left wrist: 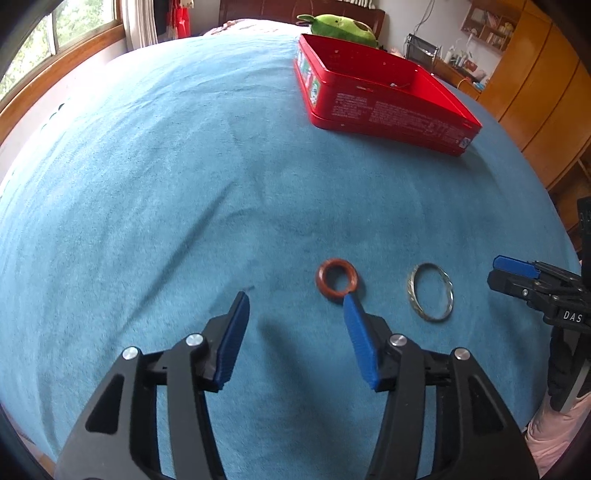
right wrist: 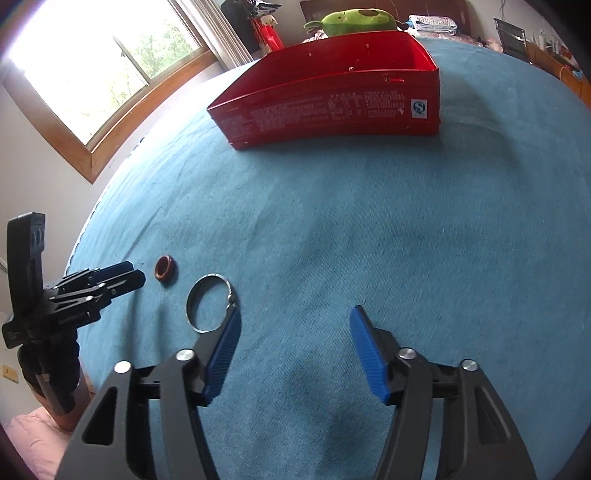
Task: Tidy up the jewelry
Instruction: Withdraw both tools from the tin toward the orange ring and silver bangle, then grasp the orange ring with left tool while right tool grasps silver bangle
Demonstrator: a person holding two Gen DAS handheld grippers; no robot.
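A small reddish-brown ring [left wrist: 336, 280] and a thin silver bangle [left wrist: 430, 292] lie side by side on the blue cloth [left wrist: 184, 184]. My left gripper [left wrist: 296, 299] hangs open above the cloth, nothing between its blue pads; its right fingertip [left wrist: 350, 301] sits just in front of the brown ring. In the right wrist view my right gripper [right wrist: 295, 314] is open and empty too, its left fingertip [right wrist: 234, 314] at the silver bangle [right wrist: 210, 302]. The brown ring [right wrist: 166, 269] lies left of it. Each gripper shows at the edge of the other's view.
An open red tin box [left wrist: 380, 99] stands farther back on the cloth, a green plush toy [left wrist: 338, 26] behind it. A window with a wooden frame [right wrist: 110, 74] is on the left; wooden cabinets [left wrist: 535, 92] are on the right. A pink sleeve [right wrist: 26, 439] shows low.
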